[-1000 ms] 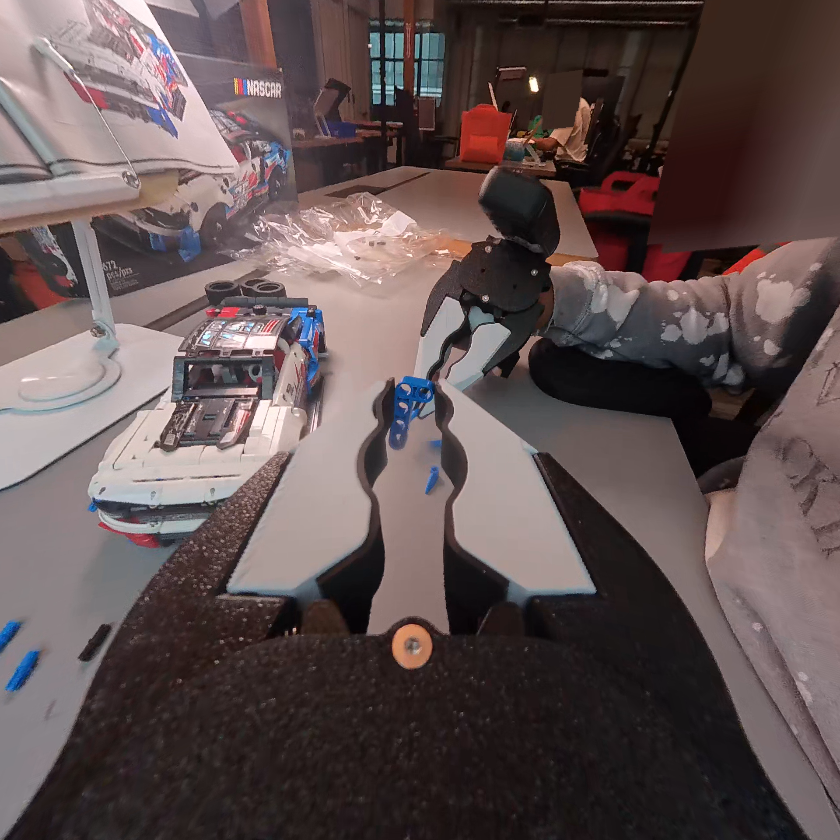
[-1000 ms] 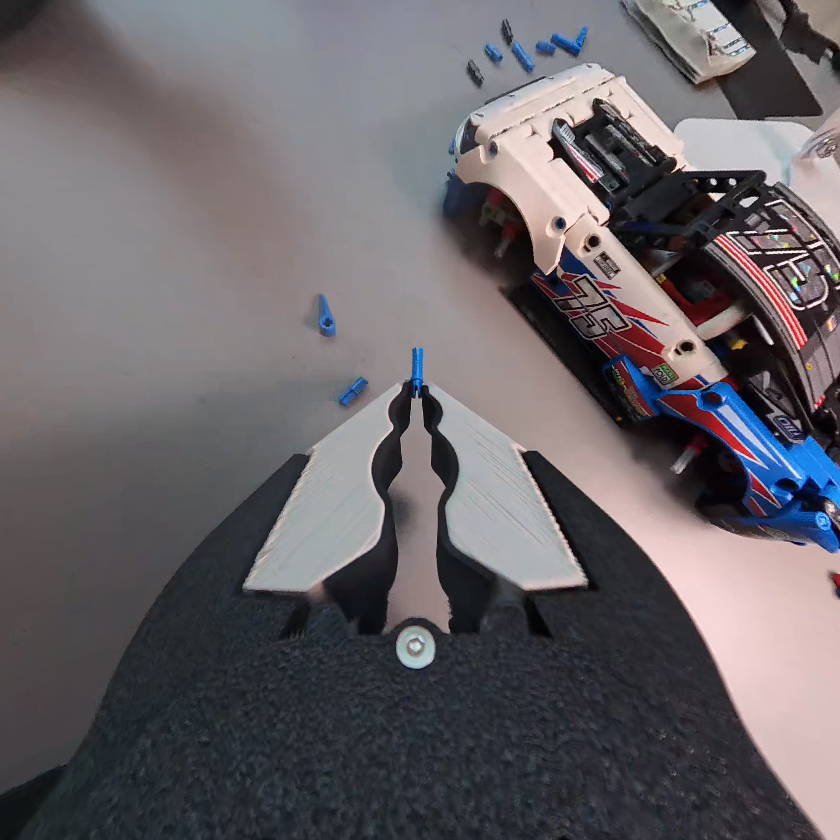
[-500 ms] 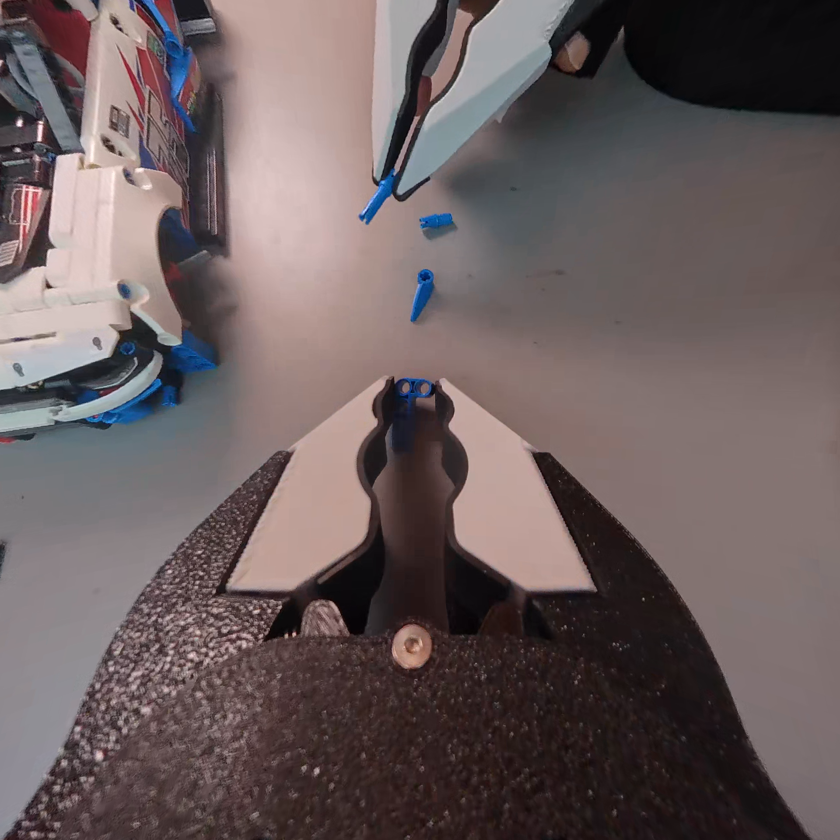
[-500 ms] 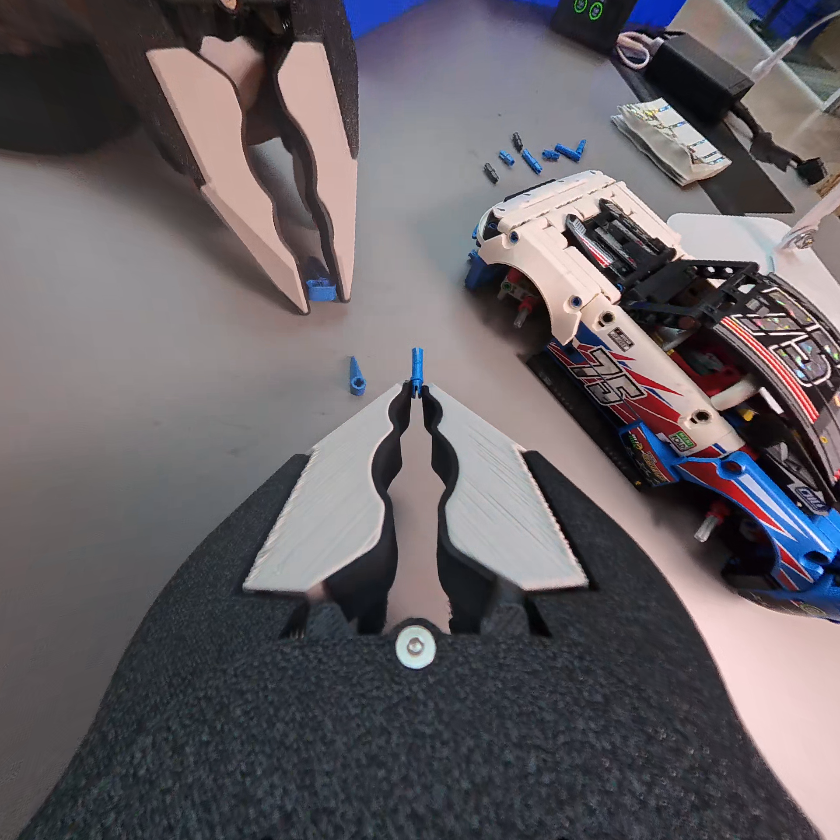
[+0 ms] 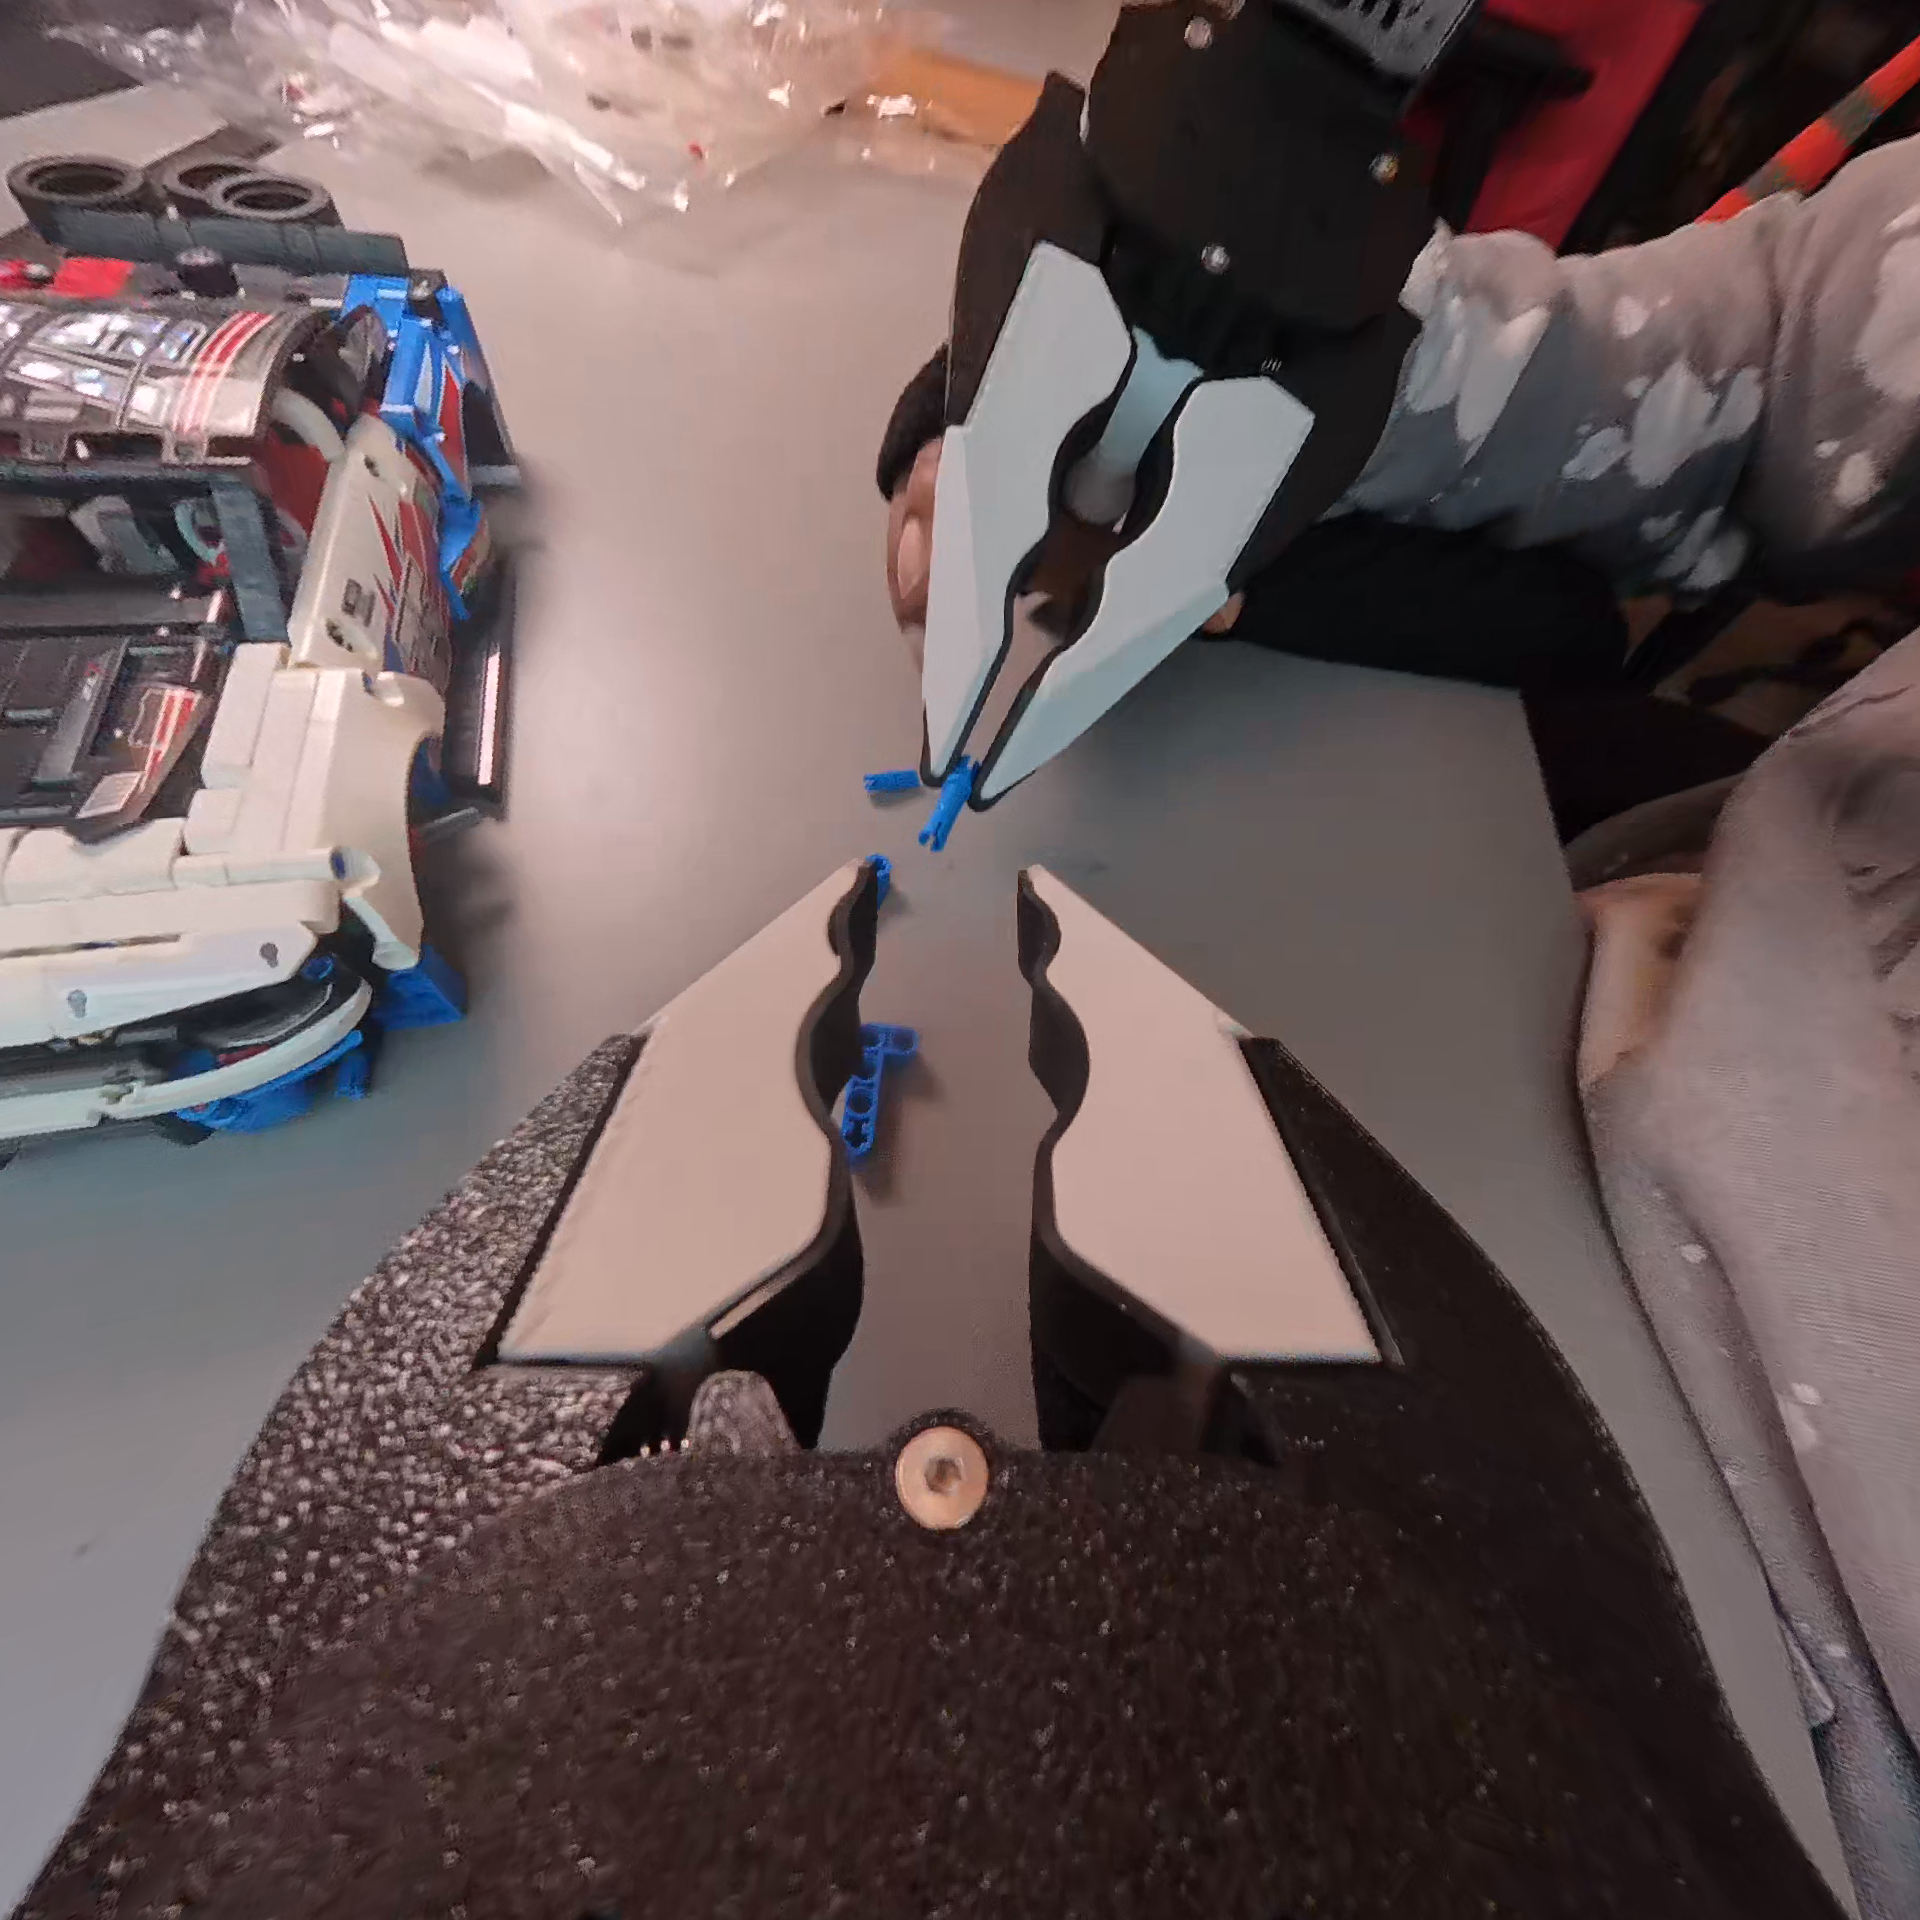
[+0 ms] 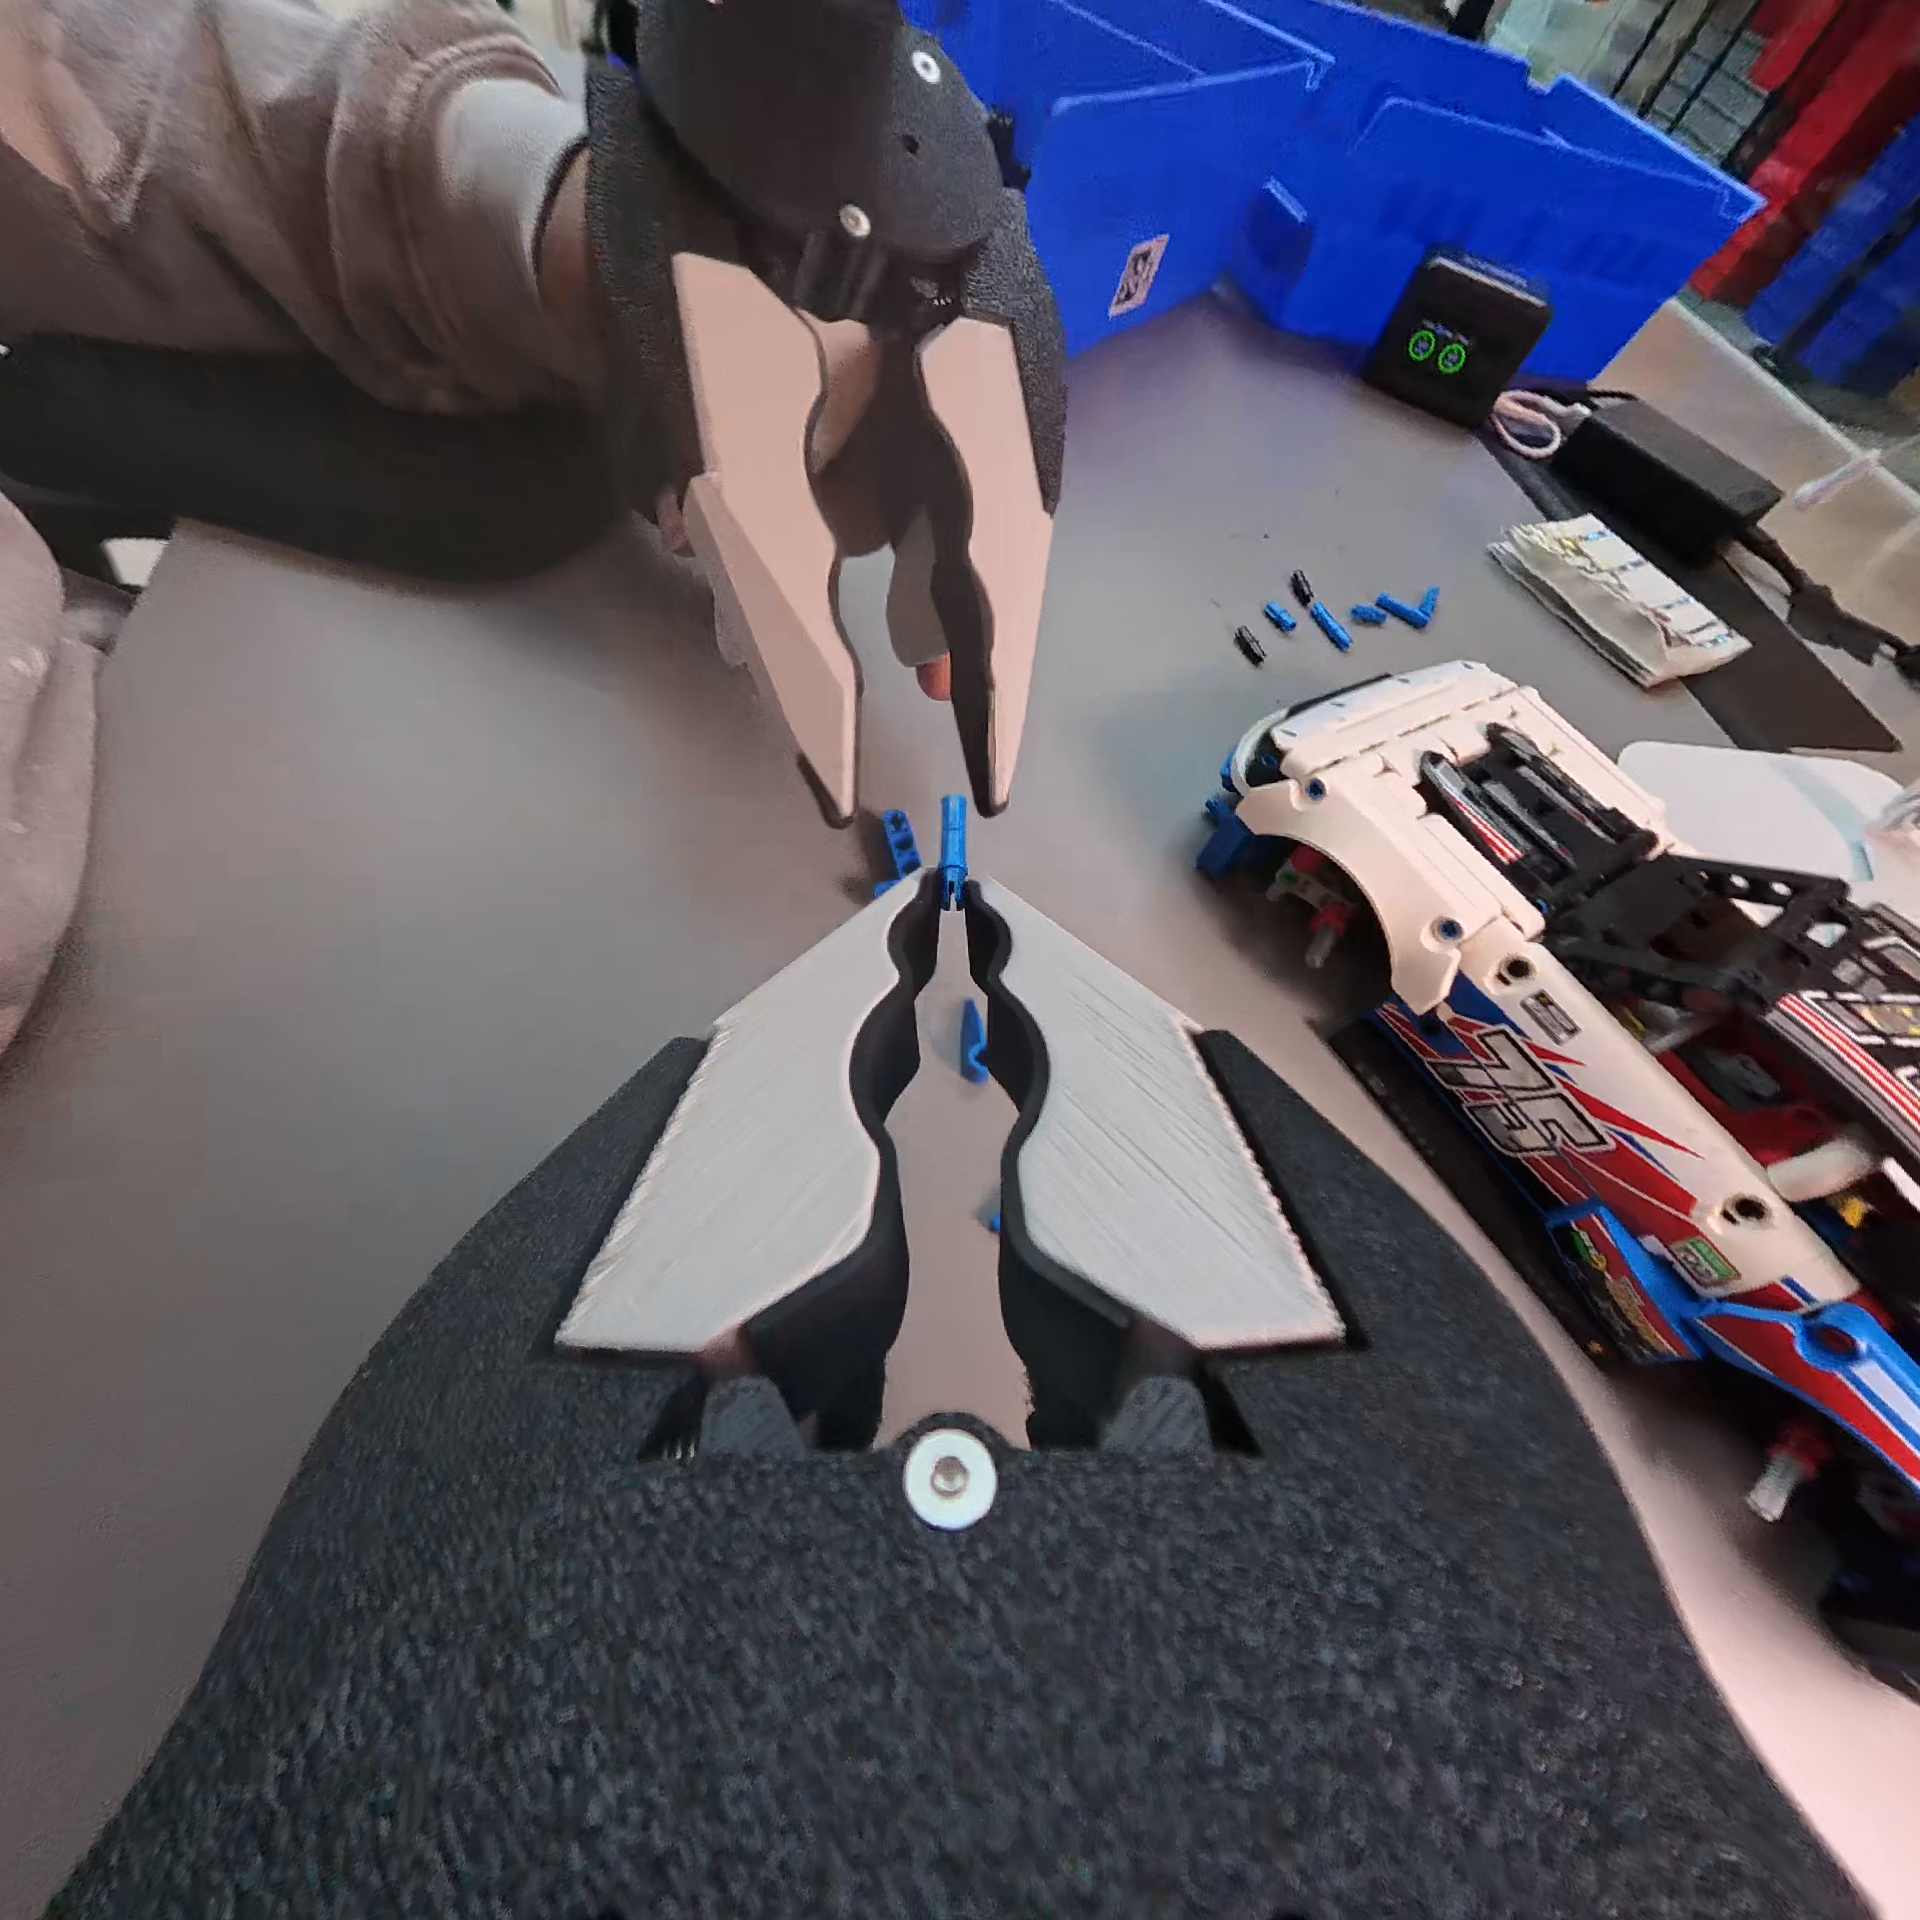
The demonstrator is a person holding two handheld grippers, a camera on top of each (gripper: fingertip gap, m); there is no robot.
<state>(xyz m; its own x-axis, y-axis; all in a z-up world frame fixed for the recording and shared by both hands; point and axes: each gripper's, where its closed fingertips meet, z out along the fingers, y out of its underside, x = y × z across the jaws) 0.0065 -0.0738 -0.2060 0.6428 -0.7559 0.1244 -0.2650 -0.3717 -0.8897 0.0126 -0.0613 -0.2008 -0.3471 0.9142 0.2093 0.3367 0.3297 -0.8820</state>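
The left gripper [image 5: 951, 883] stands with its jaws well apart and nothing between them. A blue beam [image 5: 871, 1091] lies flat on the grey table [image 5: 675, 675] under the gap, close against the inner edge of the left finger [image 5: 717, 1122]. A small blue piece [image 5: 881, 871] shows at that finger's tip; the view is too poor to say whether it touches the finger or lies on the table beyond.

The right gripper [image 6: 951, 891] is closed on a blue pin [image 6: 952, 836], pinched at one end so that most of its length sticks out past the tips. Seen from the left wrist view, the pin [image 5: 948, 805] points down toward the open left gripper, just short of it. Another blue pin [image 5: 891, 781] lies on the table just beside the right gripper's tips.

A toy car [image 5: 208, 665] in white, blue and red sits to the left, near both grippers but apart from them. Loose tyres [image 5: 177, 192] lie behind it, with clear bags [image 5: 540, 94] farther back. In the right wrist view, small blue and black pins [image 6: 1335, 613] are scattered beyond the car's nose, and blue bins [image 6: 1351, 187] stand at the table's far edge.
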